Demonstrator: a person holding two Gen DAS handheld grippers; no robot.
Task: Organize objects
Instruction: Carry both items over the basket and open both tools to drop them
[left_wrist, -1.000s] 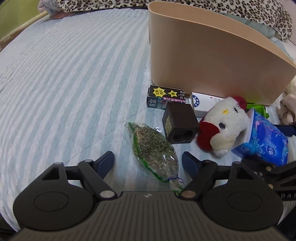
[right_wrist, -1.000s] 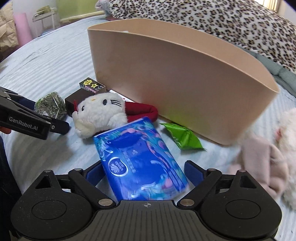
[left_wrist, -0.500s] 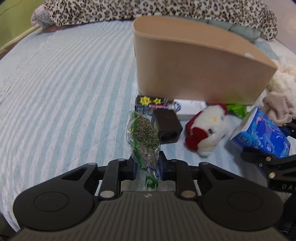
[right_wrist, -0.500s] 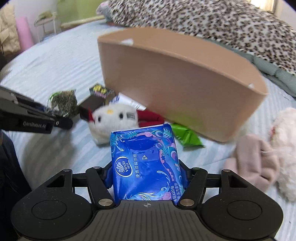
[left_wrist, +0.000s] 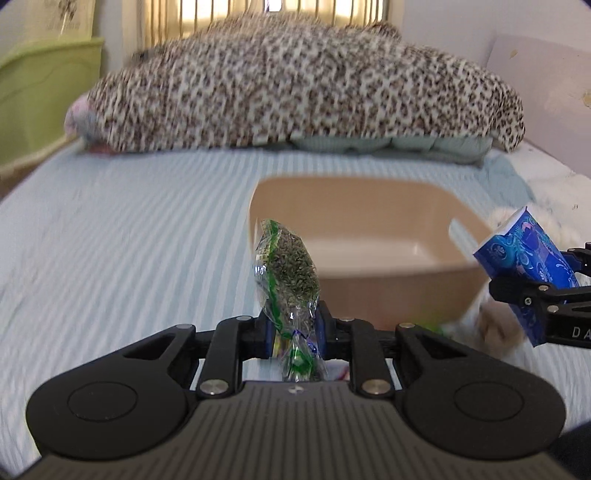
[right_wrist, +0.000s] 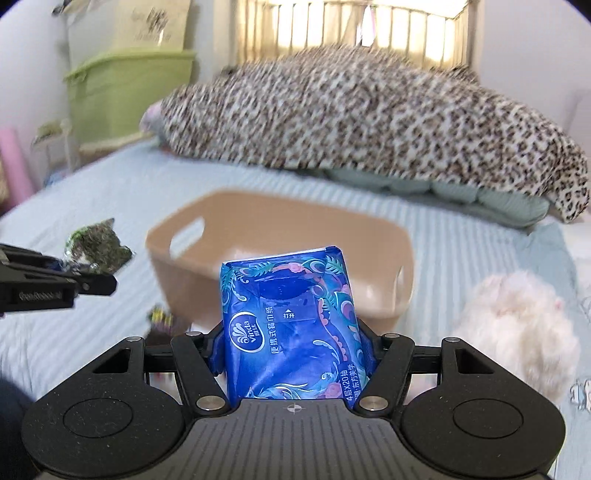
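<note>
Beige plastic basket (left_wrist: 369, 266) sits mid-frame on the blue-striped bedsheet (left_wrist: 129, 240), interior visible, handle slots cut in its end walls. Left gripper (left_wrist: 293, 330), lower centre of its own view, is pinched tight on the twisted neck of a clear bag of dried green herbs (left_wrist: 290, 273); bag stands upright in front of the basket's left rim. Right gripper (right_wrist: 291, 349) clamps a blue tissue pack (right_wrist: 290, 328) between both fingers, pack upright, in front of the basket's near wall. Fluffy white plush (right_wrist: 517, 328) lies at right of the basket. Leopard-print blanket (right_wrist: 369, 122) fills the upper frame, blurred. Green storage bin (right_wrist: 122, 96) at upper left.
</note>
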